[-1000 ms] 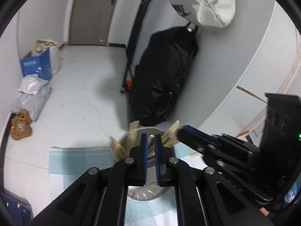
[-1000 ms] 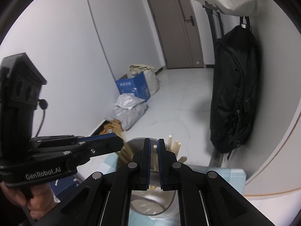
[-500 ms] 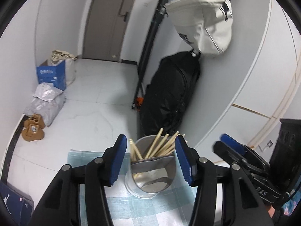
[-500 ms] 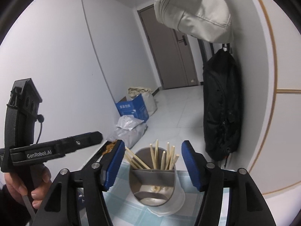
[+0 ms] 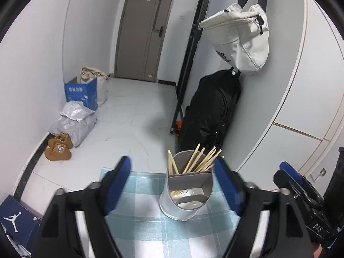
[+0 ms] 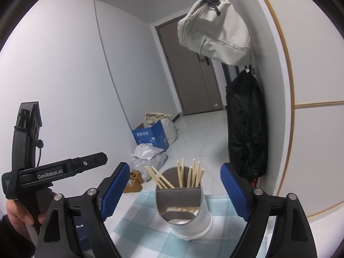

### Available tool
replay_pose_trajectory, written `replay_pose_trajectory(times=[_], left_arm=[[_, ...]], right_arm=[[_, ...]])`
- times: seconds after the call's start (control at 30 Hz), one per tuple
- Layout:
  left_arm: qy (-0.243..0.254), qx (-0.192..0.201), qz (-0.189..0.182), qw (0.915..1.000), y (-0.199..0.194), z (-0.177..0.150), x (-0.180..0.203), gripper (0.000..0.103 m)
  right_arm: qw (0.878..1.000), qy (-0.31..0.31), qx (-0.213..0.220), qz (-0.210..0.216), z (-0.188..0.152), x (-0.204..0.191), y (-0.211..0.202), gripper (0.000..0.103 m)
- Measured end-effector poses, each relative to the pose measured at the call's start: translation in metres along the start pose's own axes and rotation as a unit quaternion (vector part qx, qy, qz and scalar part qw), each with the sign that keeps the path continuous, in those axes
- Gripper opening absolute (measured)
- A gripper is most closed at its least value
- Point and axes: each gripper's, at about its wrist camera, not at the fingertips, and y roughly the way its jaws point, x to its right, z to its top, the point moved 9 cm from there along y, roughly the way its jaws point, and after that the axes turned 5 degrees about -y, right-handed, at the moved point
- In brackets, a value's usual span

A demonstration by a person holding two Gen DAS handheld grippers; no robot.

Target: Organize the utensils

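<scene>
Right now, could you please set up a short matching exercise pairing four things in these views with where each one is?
Things:
1. chopsticks
2. utensil holder
3. white bag
4. brown shoes

Places:
A. on the floor by the wall
B. hanging above the black bag
C. standing in the holder's far compartment
D. on the checked cloth

Pairs: 1-C, 2-D, 3-B, 4-A

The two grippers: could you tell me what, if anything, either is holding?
Nothing: the left gripper and right gripper are both open and empty; the chopsticks stand in the holder.
</scene>
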Motion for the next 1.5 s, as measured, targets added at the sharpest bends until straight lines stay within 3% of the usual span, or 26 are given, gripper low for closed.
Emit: replay_pose_trajectory(times=[0.33,0.6,0.97,1.33,1.5], left_arm=[[0.025,0.03,0.029,0.9988,-0.019,-0.018,-0.004,0.085],[0.033,0.063,0.053,0.9961,-0.027,-0.036,-0.012,0.085],[0.04,0.072,0.068,0.9942,-0.021,-0.068,-0.021,0.085],[0.049,0.056,0.07,0.9947,0.001,-0.093,-0.031,0.085],[0.033,0.026,0.066,0.9969,0.008,-0.1,-0.036,0.085]], right_arm=[[0.999,-0.017,0.034,-0.002,-0.013,-0.01,-0.025,0.103],[0.999,-0.025,0.043,-0.01,-0.029,-0.014,-0.033,0.103],[0.999,-0.03,0.037,-0.022,-0.064,-0.013,-0.033,0.103],[0.999,-0.025,0.018,-0.032,-0.088,-0.008,-0.027,0.103],[0.999,-0.027,0.004,-0.032,-0.095,-0.009,-0.019,0.103]])
